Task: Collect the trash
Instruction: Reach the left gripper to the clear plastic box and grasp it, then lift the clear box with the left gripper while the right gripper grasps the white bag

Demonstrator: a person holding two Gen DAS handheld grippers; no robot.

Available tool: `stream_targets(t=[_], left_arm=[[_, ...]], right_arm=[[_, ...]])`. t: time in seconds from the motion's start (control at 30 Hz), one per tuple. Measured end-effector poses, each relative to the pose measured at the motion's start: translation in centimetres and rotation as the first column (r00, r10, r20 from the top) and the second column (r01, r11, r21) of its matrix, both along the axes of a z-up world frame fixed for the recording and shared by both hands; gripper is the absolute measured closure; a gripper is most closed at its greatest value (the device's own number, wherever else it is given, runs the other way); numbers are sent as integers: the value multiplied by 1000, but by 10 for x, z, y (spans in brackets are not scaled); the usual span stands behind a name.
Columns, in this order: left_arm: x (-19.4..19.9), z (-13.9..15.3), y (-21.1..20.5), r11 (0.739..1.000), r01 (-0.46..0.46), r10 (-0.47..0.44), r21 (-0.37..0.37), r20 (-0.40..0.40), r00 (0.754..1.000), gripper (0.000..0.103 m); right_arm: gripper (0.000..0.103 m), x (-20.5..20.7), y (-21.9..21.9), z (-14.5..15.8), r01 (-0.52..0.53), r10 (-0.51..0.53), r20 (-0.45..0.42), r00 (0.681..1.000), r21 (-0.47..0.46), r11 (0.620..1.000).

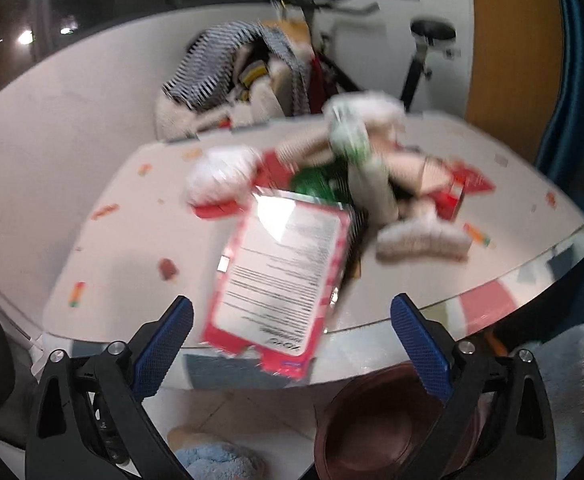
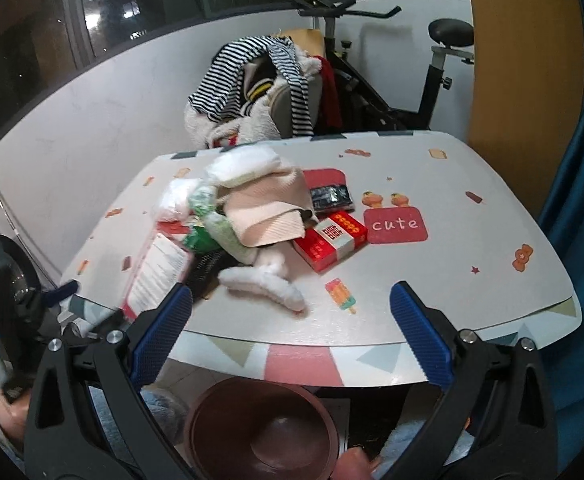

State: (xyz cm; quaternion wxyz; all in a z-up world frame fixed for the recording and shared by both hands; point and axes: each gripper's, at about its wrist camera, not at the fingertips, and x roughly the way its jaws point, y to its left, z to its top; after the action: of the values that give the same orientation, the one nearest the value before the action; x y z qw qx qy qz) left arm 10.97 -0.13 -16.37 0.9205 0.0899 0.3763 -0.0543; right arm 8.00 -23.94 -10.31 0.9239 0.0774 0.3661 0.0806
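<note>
Red-and-white wrapper (image 1: 279, 276) lies between left gripper's (image 1: 292, 336) spread fingers (image 1: 163, 344).

Each gripper is built alike — the left gripper (image 1: 292, 314) and the right gripper (image 2: 292, 304) both have glossy black plastic arms that fork outward in a wide V. The fingers (image 1: 163, 350) carry blue pads with a fine cross-hatched, ribbed grip texture on their inner faces. Round silver screws (image 1: 117, 347) sit at the pivot joints, two on each side, and teardrop-shaped cut-outs pierce the black arms lower down. In the right wrist view, the other gripper's black housing with its domed fisheye lens (image 2: 15, 280) shows — bulky and dark.
</note>
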Motion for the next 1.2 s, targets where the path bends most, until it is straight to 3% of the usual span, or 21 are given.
stream_targets(t=[0.17, 0.3, 0.4, 0.47, 0.6, 0.77, 0.93, 1.1, 1.2], left_arm=[[42, -40, -12, 992, -70, 74, 104, -30, 997, 9], [66, -71, -11, 981, -88, 106, 173, -97, 990, 8], [69, -74, -7, 983, -94, 109, 156, -93, 990, 10], [69, -68, 0, 988, -103, 115, 117, -102, 988, 33], [63, -41, 23, 997, -74, 72, -13, -94, 993, 66], [64, -9, 66, 976, -67, 41, -208, -125, 991, 78], [69, -3, 119, 914, -170, 111, -369, -177, 978, 83], [73, -13, 141, 918, -236, 171, -319, -218, 961, 90], [70, -16, 143, 925, -220, 162, -311, -201, 966, 91]], right_arm=[[5, 14, -12, -18, 24, -24, -44, 999, 3, 1000], [5, 17, -23, -26, 34, -34, -60, 998, 4, 999], [5, 18, -30, -32, 52, -51, -75, 996, 11, 999], [5, 19, -34, -34, 57, -55, -87, 995, 20, 998], [5, 18, -36, -31, 49, -46, -78, 996, 29, 998], [5, 19, -32, -28, 27, -24, -71, 997, 47, 999], [5, 19, -22, -28, -6, 10, -73, 997, 53, 999], [5, 22, -16, -26, -25, 28, -70, 997, 44, 999], [5, 29, -11, -26, -48, 52, -75, 996, 55, 997]])
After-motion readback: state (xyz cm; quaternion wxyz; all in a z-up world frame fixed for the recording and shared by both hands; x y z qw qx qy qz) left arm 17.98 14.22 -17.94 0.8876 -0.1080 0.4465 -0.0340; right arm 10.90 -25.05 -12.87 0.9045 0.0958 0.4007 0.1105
